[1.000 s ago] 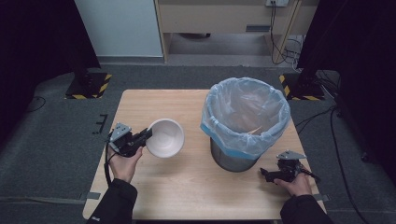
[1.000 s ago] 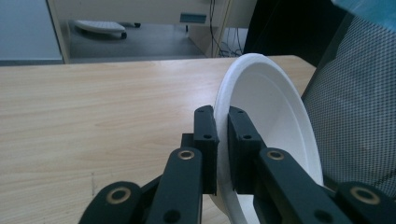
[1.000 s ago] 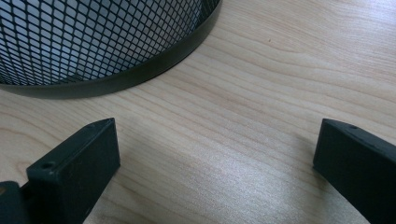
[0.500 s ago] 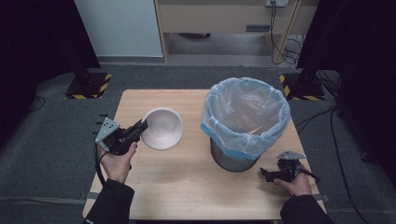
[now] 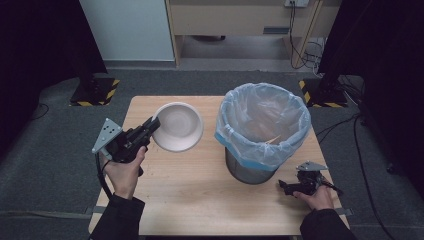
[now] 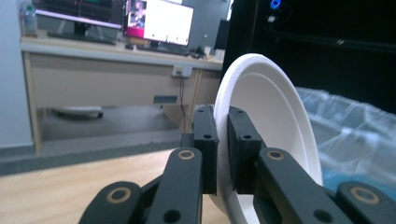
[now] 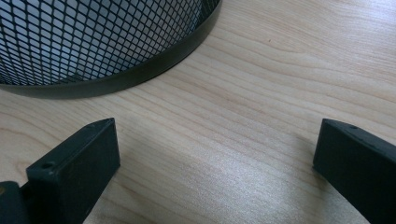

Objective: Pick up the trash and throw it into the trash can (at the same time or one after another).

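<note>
Wood table (image 5: pixel 200 200), grey carpet floor (image 5: pixel 50 150), desk w/ monitors (image 6: pixel 116 46).

Matt white bowl (image 5: pixel 178 126), wooden table (image 5: pixel 200 200)

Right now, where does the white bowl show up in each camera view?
High view: the white bowl sits left of centre, tilted above the table, its rim pinched by the left gripper.
Left gripper view: the bowl stands on edge at centre right, clamped between the jaws.
Right gripper view: not in it.
Shared landmark: the mesh bin.
</note>
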The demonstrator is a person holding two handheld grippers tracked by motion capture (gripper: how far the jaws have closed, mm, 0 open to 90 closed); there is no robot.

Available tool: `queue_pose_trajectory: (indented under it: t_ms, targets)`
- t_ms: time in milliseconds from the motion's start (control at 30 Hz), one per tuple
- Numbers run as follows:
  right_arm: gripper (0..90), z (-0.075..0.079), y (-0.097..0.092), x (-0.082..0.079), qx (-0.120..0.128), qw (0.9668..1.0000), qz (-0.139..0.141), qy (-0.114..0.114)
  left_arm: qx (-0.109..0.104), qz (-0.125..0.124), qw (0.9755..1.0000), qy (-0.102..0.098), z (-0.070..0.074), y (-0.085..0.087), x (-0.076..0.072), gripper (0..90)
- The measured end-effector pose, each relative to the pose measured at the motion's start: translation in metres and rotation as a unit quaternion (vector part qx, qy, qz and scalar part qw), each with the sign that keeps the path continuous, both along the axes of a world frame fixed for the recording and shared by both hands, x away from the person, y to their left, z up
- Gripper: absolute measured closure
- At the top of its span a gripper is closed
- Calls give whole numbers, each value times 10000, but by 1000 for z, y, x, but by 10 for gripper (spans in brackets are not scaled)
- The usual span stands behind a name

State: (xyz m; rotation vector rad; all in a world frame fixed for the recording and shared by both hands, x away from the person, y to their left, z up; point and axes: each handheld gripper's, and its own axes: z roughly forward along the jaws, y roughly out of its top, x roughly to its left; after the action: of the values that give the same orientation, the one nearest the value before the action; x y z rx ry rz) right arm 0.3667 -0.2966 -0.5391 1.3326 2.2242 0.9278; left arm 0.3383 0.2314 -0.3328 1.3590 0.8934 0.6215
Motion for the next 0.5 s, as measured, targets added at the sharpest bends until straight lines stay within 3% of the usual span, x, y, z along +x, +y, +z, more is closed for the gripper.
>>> queue_pose_trajectory:
  t_ms: [233,500]
  targets:
    - [7,0,0,0,-2,10000,-1,0,-208,-76,9994,-281,18,-7,-2,833]
    - [7,0,0,0,-1,10000,0,1,-228,-183,9986,-452,36,-29,7,833]
